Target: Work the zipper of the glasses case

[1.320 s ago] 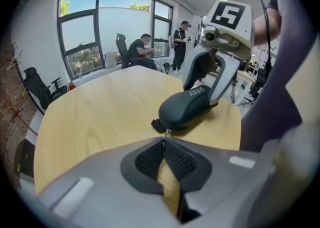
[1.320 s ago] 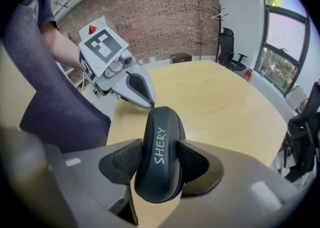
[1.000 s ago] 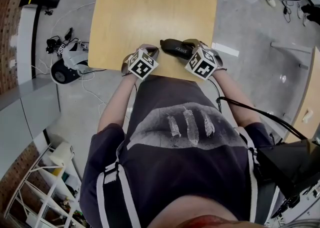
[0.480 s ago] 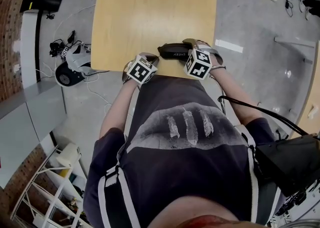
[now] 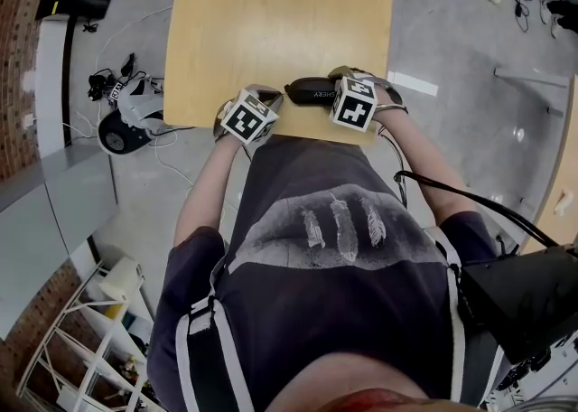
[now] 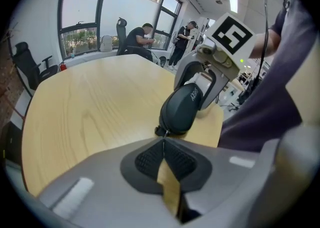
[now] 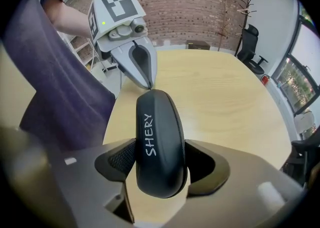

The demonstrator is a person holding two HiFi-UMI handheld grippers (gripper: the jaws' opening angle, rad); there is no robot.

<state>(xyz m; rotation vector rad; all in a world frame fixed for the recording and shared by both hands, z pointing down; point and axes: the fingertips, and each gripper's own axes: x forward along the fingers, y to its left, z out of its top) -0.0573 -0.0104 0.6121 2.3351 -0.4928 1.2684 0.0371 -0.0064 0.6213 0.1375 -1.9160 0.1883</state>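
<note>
The black glasses case (image 5: 312, 89) marked SHERY lies on the wooden table (image 5: 271, 13) close to its near edge. My left gripper (image 5: 274, 96) sits at the case's left end. Seen from the left gripper view, its pads (image 6: 150, 159) are shut on the thin zipper pull (image 6: 161, 133) at the tip of the case (image 6: 182, 109). My right gripper (image 5: 336, 85) straddles the case's right end. In the right gripper view the case (image 7: 157, 137) fills the gap of the right gripper (image 7: 160, 164). Its jaws have just been closing, and both pads now bear on the case's sides.
The table's near edge (image 5: 298, 137) runs just under both grippers, against the person's dark shirt. A wheeled device with cables (image 5: 122, 117) lies on the floor to the left. A black box (image 5: 519, 297) hangs at the lower right. Seated people (image 6: 137, 37) are beyond the table's far side.
The right gripper has tilted and settled slightly lower over the case's end. The left gripper has edged a little to the left. The case stays in place.
</note>
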